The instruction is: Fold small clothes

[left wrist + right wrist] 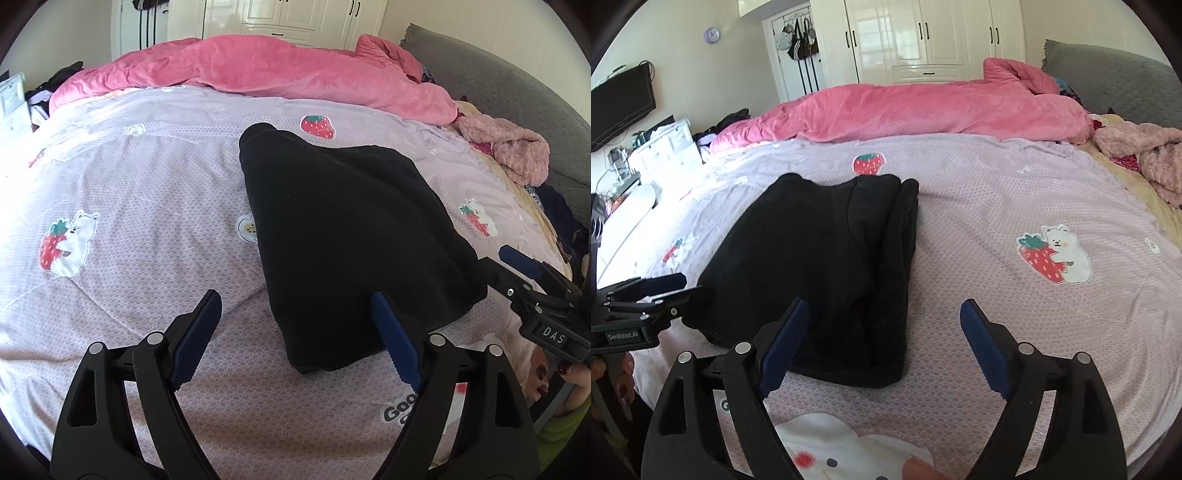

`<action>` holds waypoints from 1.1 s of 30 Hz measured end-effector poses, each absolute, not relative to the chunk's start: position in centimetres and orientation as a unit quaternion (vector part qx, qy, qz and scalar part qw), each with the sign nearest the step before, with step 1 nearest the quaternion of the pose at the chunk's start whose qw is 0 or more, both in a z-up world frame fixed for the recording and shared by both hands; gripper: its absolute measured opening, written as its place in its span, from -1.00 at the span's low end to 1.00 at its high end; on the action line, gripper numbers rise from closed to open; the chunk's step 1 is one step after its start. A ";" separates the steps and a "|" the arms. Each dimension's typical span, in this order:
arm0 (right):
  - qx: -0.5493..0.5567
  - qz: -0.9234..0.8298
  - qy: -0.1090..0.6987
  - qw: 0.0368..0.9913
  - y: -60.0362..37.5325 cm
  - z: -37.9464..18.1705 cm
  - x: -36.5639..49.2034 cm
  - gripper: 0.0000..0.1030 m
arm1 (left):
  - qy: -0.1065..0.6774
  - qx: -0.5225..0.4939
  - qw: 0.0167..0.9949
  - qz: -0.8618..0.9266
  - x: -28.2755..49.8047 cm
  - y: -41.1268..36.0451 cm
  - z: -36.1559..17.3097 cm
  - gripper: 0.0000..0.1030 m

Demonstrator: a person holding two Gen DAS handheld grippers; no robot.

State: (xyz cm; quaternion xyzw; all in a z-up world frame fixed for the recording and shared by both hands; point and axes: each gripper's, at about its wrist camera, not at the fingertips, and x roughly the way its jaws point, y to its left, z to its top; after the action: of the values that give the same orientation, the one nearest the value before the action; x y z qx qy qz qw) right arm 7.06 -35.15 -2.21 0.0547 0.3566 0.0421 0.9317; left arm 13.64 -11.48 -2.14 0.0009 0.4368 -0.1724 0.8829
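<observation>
Left gripper and right gripper both hover with jaws spread wide, holding nothing, at the near edge of the black garment. The garment lies folded flat on the lilac strawberry-print bedsheet. Beyond it, a pink duvet is bunched before white wardrobes.

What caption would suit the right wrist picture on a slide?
Open right gripper poised at the near edge of a folded black garment on a strawberry-print bedsheet, left gripper alongside.
</observation>
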 end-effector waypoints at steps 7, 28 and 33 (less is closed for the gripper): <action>0.063 0.034 0.336 0.939 -35.5 -0.6 6.0 0.88 | 0.426 -0.001 0.889 -0.165 12.8 -10.7 -1.0 0.82; 0.064 0.035 0.272 0.960 -33.6 2.2 1.1 0.91 | 0.364 0.014 0.922 -0.127 6.7 -8.1 2.5 0.82; 0.030 0.015 0.260 0.965 -32.4 2.1 -0.3 0.91 | 0.356 0.016 0.925 -0.131 5.2 -8.0 2.3 0.82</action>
State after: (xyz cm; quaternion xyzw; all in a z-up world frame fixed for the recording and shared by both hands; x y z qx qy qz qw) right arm -0.32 -32.43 2.12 0.0298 0.2597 0.0147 0.9651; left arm 5.17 -7.97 2.34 0.0162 0.3564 -0.1311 0.9250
